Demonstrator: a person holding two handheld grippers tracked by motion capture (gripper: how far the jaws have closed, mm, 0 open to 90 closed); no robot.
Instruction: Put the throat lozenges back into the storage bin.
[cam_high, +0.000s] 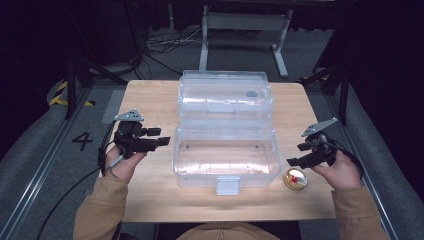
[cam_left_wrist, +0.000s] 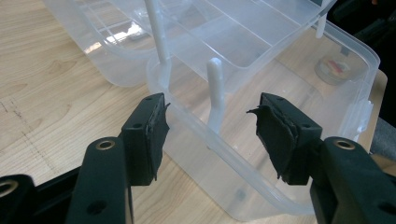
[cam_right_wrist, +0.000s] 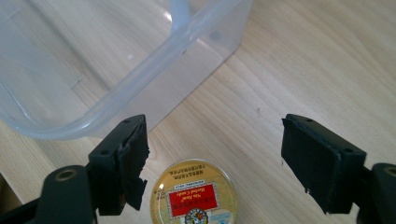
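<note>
High view: clear box (cam_high: 226, 150) at desk (cam_high: 150, 200) centre, lid up; gold tin (cam_high: 295, 179) near front-right corner, just beside box. Left gripper (cam_high: 161, 137) by box's left wall; right gripper (cam_high: 299, 155) over tin.

Left gripper view: jaws wide, holding nothing, box rim (cam_left_wrist: 261, 158) between them.

Right gripper view: jaws wide, tin (cam_right_wrist: 194, 196) (red label) between and below them, untouched; box corner (cam_right_wrist: 140, 79) upper left.

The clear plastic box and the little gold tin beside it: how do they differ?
The clear plastic box is big, see-through and stands open with its trays raised; the gold tin is small, opaque and round, with a red label on its lid. The box sits mid-table; the tin lies by its right front corner, below the right gripper. Both rest on the wooden table.
</note>
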